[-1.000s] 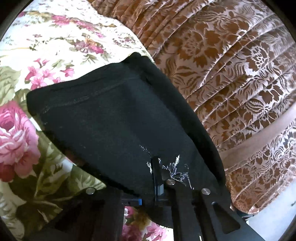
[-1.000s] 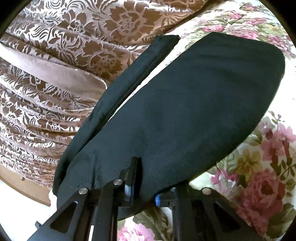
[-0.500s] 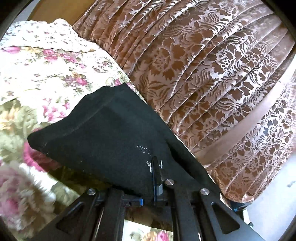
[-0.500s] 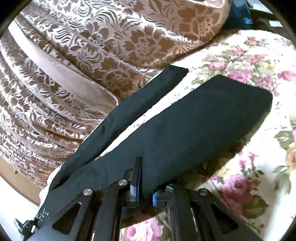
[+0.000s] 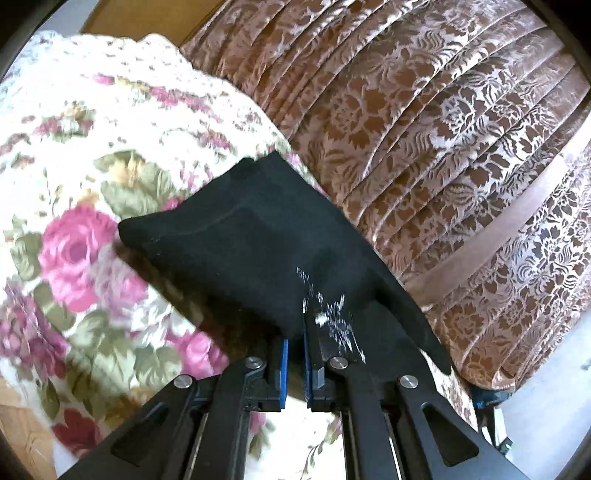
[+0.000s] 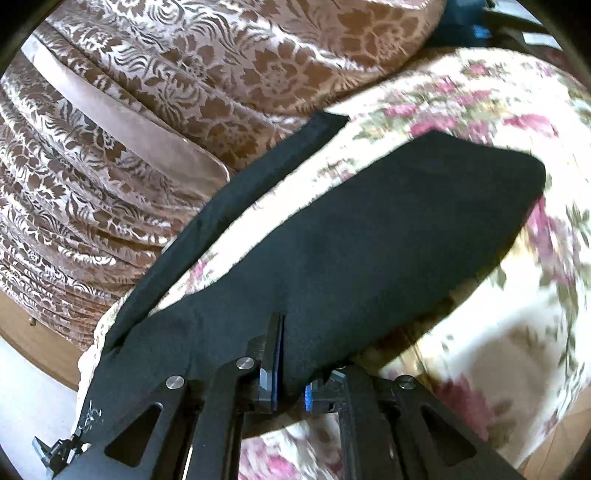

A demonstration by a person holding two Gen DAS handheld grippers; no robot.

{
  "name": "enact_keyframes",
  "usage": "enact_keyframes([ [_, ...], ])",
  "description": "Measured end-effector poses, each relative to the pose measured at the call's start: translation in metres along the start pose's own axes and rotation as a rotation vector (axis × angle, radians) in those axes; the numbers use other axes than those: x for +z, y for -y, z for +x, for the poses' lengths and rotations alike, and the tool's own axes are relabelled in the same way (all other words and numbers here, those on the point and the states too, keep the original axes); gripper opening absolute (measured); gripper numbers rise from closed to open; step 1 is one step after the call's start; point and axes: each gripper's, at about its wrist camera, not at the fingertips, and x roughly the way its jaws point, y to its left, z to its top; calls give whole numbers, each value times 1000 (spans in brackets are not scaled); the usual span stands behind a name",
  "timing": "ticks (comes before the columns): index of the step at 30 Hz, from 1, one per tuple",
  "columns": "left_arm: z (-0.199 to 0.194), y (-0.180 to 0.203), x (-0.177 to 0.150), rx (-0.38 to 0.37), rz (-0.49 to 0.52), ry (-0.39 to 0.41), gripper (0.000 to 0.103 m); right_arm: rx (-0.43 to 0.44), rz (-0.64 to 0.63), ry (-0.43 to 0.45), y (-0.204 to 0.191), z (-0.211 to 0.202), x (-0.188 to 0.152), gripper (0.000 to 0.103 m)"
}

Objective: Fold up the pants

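Observation:
The black pants point(image 5: 258, 251) hang above a floral bedspread point(image 5: 74, 221). My left gripper point(image 5: 295, 332) is shut on their near edge, beside a small silver print on the cloth. In the right wrist view the pants point(image 6: 369, 240) stretch away as a broad black panel, and a narrower leg point(image 6: 236, 206) trails along the bed's left side. My right gripper point(image 6: 291, 354) is shut on the near edge of that panel, the cloth pinched between its blue pads. Each far end of the cloth droops toward the bedspread point(image 6: 498, 325).
A brown and cream damask curtain point(image 5: 424, 147) hangs close behind the bed, on the right in the left wrist view and as the curtain point(image 6: 147, 110) on the left in the right wrist view. Wooden floor point(image 6: 554, 443) shows at the lower right. Something blue point(image 6: 458, 29) lies beyond the bed's far corner.
Both grippers have pulled back and risen with the pants, so the cloth looks smaller and more bedspread shows beyond it. The grips have not changed.

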Motion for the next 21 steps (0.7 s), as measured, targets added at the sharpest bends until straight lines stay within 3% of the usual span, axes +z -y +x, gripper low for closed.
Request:
enact_keyframes([
  [5, 10, -10, -1, -52, -54, -15, 7, 8, 31, -18, 9, 8, -3, 11],
  [7, 13, -13, -1, -61, -68, -12, 8, 19, 41, -29, 10, 8, -1, 18],
  [11, 19, -27, 7, -87, -176, 2, 41, 37, 87, -2, 17, 3, 6, 26],
  [13, 21, -34, 13, -116, -236, 38, 41, 26, 113, 19, 23, 0, 11, 27],
  [15, 25, -38, 19, -107, -250, 58, 40, -1, 139, 34, 33, -1, 18, 27],
  [19, 36, -36, 29, -35, -209, 59, 8, -45, 202, 61, 52, 3, 32, 22],
  [21, 35, -39, 31, -13, -216, 70, 7, -58, 237, 81, 57, 4, 40, 16],
])
